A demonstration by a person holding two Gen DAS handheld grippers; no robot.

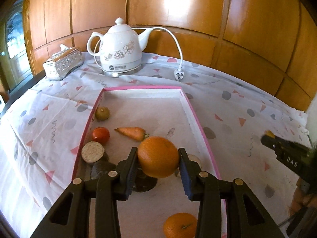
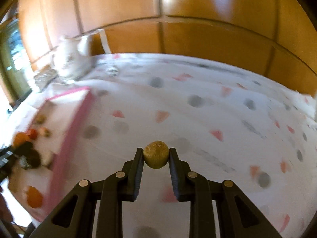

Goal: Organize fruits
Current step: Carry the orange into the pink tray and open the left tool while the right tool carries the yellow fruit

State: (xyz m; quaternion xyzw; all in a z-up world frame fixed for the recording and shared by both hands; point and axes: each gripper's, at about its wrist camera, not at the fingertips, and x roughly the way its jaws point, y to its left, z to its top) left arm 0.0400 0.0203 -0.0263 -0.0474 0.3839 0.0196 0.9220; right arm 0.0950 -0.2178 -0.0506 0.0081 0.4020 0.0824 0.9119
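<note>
My left gripper [image 1: 158, 151] is shut on an orange [image 1: 158, 158], held just above the near half of a pink-rimmed white tray [image 1: 142, 87]. Inside the tray lie a carrot [image 1: 131, 132], a red tomato [image 1: 100, 135], a small greenish fruit [image 1: 102, 113], a round cut piece [image 1: 92, 151] and a second orange [image 1: 179, 227]. My right gripper [image 2: 156, 151] is shut on a small yellow-green round fruit [image 2: 156, 155], above the tablecloth to the right of the tray [image 2: 67, 138]. In the left wrist view it shows at the right edge [image 1: 267, 136].
A white kettle [image 1: 120, 47] stands on its base behind the tray, its cord and plug [image 1: 179, 75] lying on the patterned tablecloth [image 1: 227, 107]. A silver tissue box [image 1: 63, 63] sits at the back left. Wooden wall panels close off the back of the table.
</note>
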